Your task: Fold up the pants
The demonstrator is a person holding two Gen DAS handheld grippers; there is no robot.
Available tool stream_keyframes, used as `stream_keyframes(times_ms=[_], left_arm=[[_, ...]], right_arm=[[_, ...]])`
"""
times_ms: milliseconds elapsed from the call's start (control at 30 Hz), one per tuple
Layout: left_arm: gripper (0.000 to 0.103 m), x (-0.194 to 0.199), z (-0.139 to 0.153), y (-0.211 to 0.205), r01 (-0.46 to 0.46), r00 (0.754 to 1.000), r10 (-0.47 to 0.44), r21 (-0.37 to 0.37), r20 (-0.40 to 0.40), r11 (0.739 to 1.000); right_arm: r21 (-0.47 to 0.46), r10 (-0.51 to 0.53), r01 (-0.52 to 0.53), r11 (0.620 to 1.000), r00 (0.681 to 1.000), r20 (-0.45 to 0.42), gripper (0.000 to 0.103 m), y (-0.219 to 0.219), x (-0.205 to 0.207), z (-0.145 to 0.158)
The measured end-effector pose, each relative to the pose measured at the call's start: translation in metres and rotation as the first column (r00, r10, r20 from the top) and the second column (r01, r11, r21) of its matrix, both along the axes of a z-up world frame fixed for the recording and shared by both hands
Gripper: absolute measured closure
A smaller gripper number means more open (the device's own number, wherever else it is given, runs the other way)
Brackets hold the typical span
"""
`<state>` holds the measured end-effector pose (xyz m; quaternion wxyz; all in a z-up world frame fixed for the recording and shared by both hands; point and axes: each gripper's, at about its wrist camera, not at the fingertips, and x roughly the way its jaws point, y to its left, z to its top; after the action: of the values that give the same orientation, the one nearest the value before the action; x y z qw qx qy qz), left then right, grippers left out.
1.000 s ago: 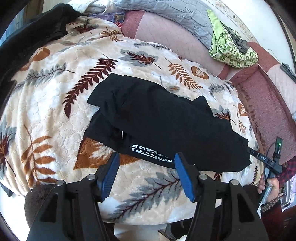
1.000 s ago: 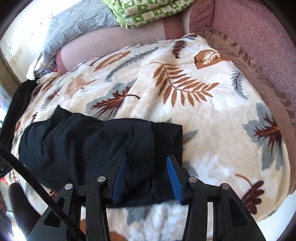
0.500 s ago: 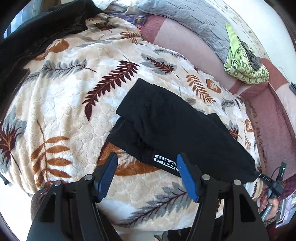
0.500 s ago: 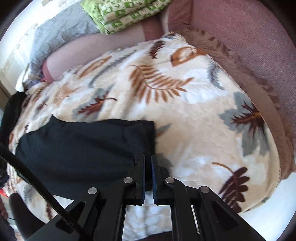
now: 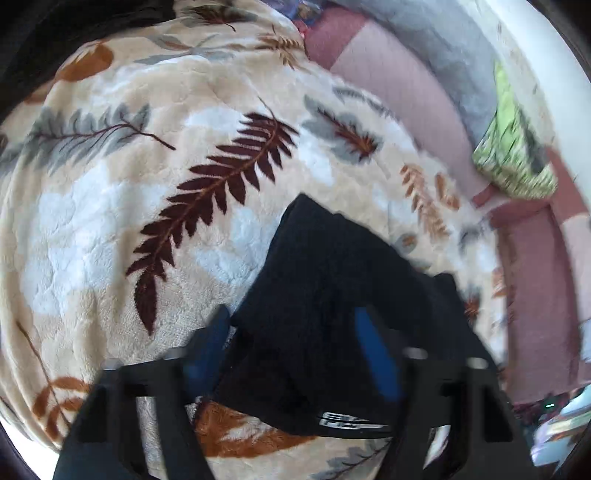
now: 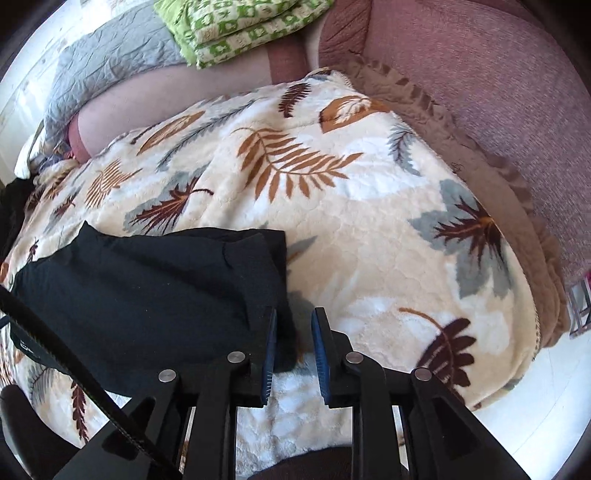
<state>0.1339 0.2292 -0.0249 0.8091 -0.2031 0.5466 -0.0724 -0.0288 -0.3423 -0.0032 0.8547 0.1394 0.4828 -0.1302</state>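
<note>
Black pants (image 5: pixel 332 295) lie in a folded bundle on a cream leaf-print blanket (image 5: pixel 110 221). A white logo band shows at their near edge. My left gripper (image 5: pixel 291 339) is open, its blue-padded fingers astride the near end of the pants; the view is blurred. In the right wrist view the pants (image 6: pixel 147 295) lie at the left. My right gripper (image 6: pixel 293 343) is open a little, at the pants' near right corner, with the cloth edge between the pads.
The blanket (image 6: pixel 369 221) covers a pink-maroon sofa (image 6: pixel 480 92). A green patterned cloth (image 6: pixel 236 26) and a grey quilt (image 6: pixel 110 62) lie on the sofa back. A dark garment (image 5: pixel 55 33) lies at the far left.
My left gripper has moved forward over the pants' end, still open. My right gripper, open a second ago, shut on the pants' corner half a second ago and has now opened a little.
</note>
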Motion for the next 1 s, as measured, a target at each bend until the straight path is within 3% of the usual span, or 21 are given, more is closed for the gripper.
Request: stream_keyframes(times_ms=[33, 267, 367, 467, 533, 600, 633, 667, 767, 900, 1000], left_arm=[[0.069, 0.0, 0.001, -0.004, -0.004, 1.0, 0.005, 0.052, -0.013, 0.999], [0.073, -0.04, 0.04, 0.006, -0.07, 0.998, 0.07, -0.034, 0.005, 0.997], [0.066, -0.047, 0.036, 0.008, -0.078, 0.997, 0.079, 0.025, -0.027, 0.997], [0.049, -0.035, -0.005, 0.011, -0.047, 0.989, 0.069, 0.169, -0.127, 0.984], [0.044, -0.039, -0.009, 0.017, -0.074, 0.99, 0.087, 0.118, -0.107, 0.99], [0.042, -0.045, -0.001, 0.024, -0.093, 0.993, 0.096, 0.043, -0.067, 0.995], [0.037, -0.047, 0.002, 0.027, -0.095, 0.994, 0.096, 0.025, -0.05, 0.995], [0.035, -0.048, 0.004, 0.03, -0.099, 0.994, 0.1, 0.021, -0.033, 0.995], [0.032, -0.048, 0.003, 0.035, -0.105, 0.994, 0.105, 0.036, -0.01, 0.994], [0.031, -0.049, -0.012, 0.029, -0.09, 0.996, 0.088, -0.05, -0.033, 0.995], [0.031, -0.052, -0.007, 0.023, -0.106, 0.994, 0.105, -0.039, -0.009, 0.994]], right_arm=[[-0.002, -0.008, 0.008, 1.0, 1.0, 0.003, 0.082, -0.001, -0.003, 0.002], [-0.063, 0.006, -0.005, 0.998, 1.0, 0.018, 0.082, 0.007, -0.012, 0.011], [-0.057, 0.027, -0.026, 0.998, 1.0, 0.014, 0.082, 0.013, -0.006, 0.006], [-0.025, 0.036, -0.036, 0.999, 0.999, -0.002, 0.082, 0.019, 0.003, -0.006], [-0.011, 0.031, -0.031, 0.999, 1.0, -0.004, 0.082, 0.021, 0.005, -0.01], [0.003, 0.021, -0.021, 1.0, 1.0, 0.01, 0.069, 0.021, 0.002, -0.008], [0.009, 0.015, -0.016, 1.0, 1.0, 0.02, 0.055, 0.02, -0.001, -0.007], [0.02, 0.003, -0.004, 1.0, 0.999, 0.039, 0.048, 0.016, -0.006, -0.005], [0.117, -0.037, 0.029, 0.993, 0.997, 0.072, 0.047, -0.001, -0.013, -0.005], [0.305, -0.089, 0.059, 0.95, 0.992, 0.084, 0.047, -0.017, -0.014, -0.019], [0.367, -0.107, 0.092, 0.926, 0.994, 0.022, 0.047, -0.018, -0.004, -0.039]])
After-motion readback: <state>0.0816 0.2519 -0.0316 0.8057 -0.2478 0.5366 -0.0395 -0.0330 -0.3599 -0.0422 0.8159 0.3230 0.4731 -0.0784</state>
